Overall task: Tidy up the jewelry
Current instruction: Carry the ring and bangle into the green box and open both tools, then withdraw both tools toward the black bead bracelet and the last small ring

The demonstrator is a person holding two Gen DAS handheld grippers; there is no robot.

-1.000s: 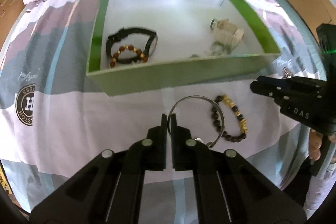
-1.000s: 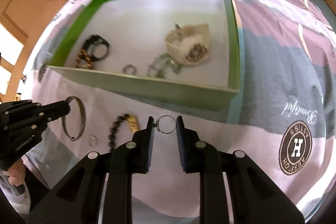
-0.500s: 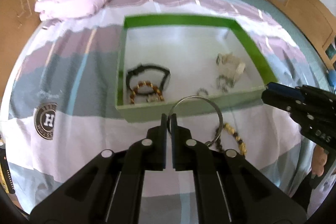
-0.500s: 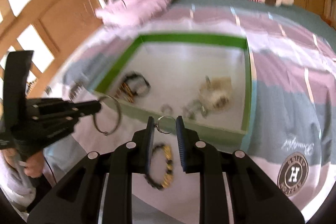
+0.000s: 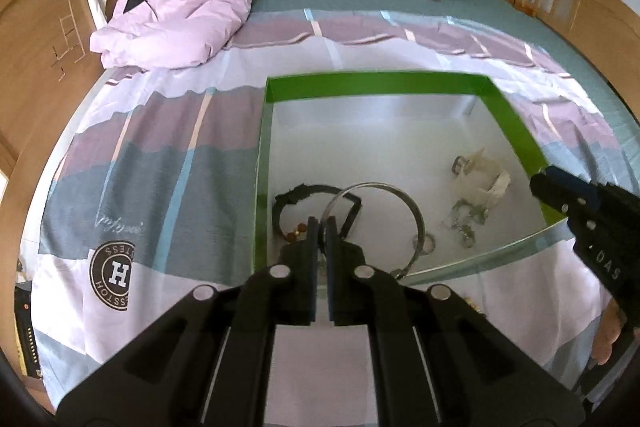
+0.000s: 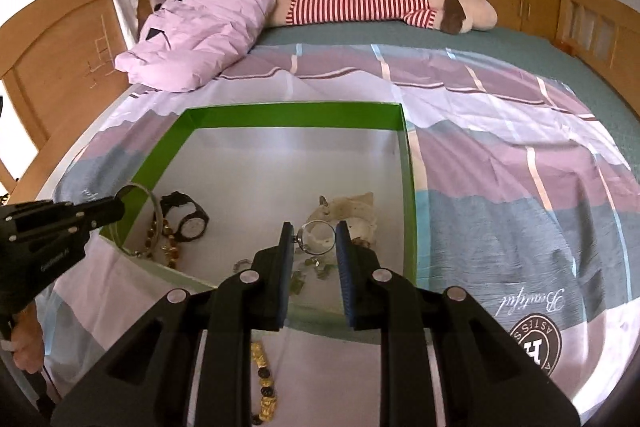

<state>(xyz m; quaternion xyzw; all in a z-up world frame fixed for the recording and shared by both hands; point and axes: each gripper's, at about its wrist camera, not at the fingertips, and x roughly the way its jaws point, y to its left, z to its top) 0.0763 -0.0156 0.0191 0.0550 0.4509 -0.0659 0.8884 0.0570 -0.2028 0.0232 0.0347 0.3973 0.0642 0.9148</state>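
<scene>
We see a bed (image 6: 500,155) under a striped sheet filling both views, with a pink quilt (image 6: 204,27) at the upper left of the frame and a striped plush toy (image 6: 360,3) along the top. In the middle lies a green box (image 6: 280,113) with a white floor; its near wall is partly hidden behind the grippers in both views. Inside it, a black watch (image 6: 188,219) sits at the lower left of the right wrist view, brown beads beside it, and a cream watch (image 6: 352,211) lies near the centre, its lower part hidden. Small metal pieces (image 5: 464,223) below it are too fine for us to name. The left gripper (image 5: 320,227), bottom centre of its view, has its fingers pressed together on a silver bangle (image 5: 404,199) held over the box. The right gripper (image 6: 314,235) is clamped on a small ring (image 6: 318,237) spanning its fingers. A gold-and-black bead bracelet (image 6: 264,383) lies on the sheet at the bottom, partly cut off by the gripper body.
</scene>
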